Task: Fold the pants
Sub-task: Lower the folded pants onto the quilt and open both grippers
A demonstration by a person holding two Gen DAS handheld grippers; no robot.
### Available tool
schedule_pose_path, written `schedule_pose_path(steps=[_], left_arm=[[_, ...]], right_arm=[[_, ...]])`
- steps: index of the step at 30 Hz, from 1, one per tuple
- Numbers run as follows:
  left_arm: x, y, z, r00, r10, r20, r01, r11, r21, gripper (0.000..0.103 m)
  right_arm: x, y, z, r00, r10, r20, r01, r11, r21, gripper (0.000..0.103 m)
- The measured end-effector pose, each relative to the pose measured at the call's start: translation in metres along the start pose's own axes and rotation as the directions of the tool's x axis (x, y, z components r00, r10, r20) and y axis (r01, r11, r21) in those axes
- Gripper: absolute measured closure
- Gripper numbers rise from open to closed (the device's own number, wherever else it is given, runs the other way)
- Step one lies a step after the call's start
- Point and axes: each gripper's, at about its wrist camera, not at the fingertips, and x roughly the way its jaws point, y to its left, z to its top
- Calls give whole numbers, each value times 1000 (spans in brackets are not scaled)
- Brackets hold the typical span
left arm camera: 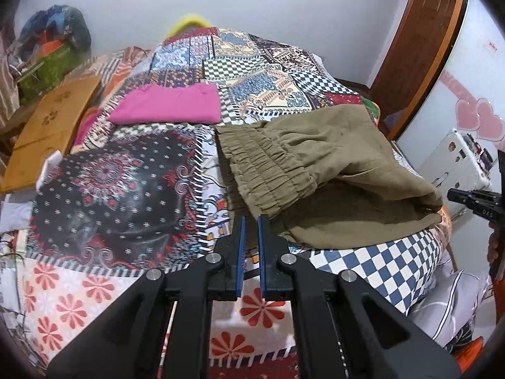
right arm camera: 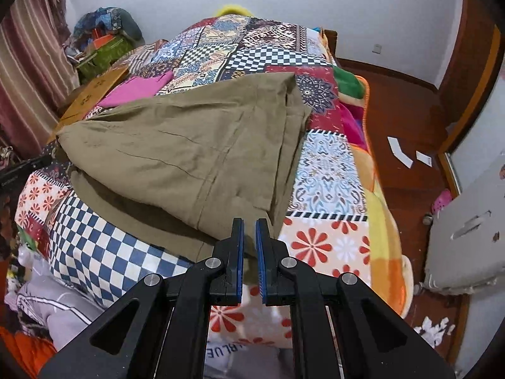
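Left wrist view: my left gripper (left arm camera: pixel 251 221) hangs over the patchwork quilt (left arm camera: pixel 120 195), jaws parallel with only a narrow slot between the blue pads (left arm camera: pixel 241 252), nothing in them. Tips sit just short of the near corner of the olive pants (left arm camera: pixel 318 170), at the elastic waistband (left arm camera: pixel 268 170); can't tell if they touch the cloth. Pants lie on the right part of the bed, already doubled over, upper layer bulging above the lower one. A folded pink garment (left arm camera: pixel 167 107) lies farther back on the quilt, well apart from the pants. A wooden board (left arm camera: pixel 53 132) rests at the bed's left edge. My right gripper (left arm camera: pixel 473 202) shows at the far right edge, beside the pants' right side; its jaws are unclear from here.

Right wrist view: my right gripper (right arm camera: pixel 249 224) is also nearly closed, slim gap between the pads, holding nothing. Tips are at the near hem of the olive pants (right arm camera: pixel 189 145), which spread across the middle of the quilt (right arm camera: pixel 328 173), folded with the top layer lifted off the bottom one. Pink garment (right arm camera: pixel 135 90) peeks out behind the pants, next to the board (right arm camera: pixel 94 91). White paper scraps (right arm camera: pixel 401 151) lie on the red floor (right arm camera: pixel 397 110) to the right.
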Motion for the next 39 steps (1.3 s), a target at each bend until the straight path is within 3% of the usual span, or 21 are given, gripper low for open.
schedule_pose_path(steps=[7,11,13,18,24,29,31,33,37,39], left_arm=[[-30,-8,27,996,24,84,-28,999,41,97],[-26,-29,49,995,-35,99,29,997,65,85],[-14,-40,55,994,-64,87,58,995,80,79],[24,-60,48,996,-92,1,92,991,97,78],[60,-58,11,989,-90,-115,103,989,104,76],[60,-54,-2,990,-104,-98,115,986,118,76],[57,-52,-3,989,-111,-99,122,986,117,76],[54,-50,-2,987,-119,-104,130,985,110,76],[42,-43,8,986,-139,-90,146,987,74,76],[35,-40,16,991,-120,-64,124,990,64,70]], right_arm=[[-16,9,26,997,11,73,-10,1000,-14,96],[-10,26,45,994,40,99,-36,998,-48,93],[-2,37,51,992,70,100,-64,996,-63,86],[32,53,47,994,105,23,-103,992,-74,82],[70,50,12,992,59,-115,-71,992,-101,82],[66,28,-6,991,39,-125,-48,996,-70,80],[62,17,-11,991,39,-127,-45,998,-43,68],[59,9,-13,991,39,-125,-42,999,-22,63],[51,0,-16,991,-20,-135,17,1000,-19,63],[47,-9,-18,989,-28,-146,29,1000,2,63]])
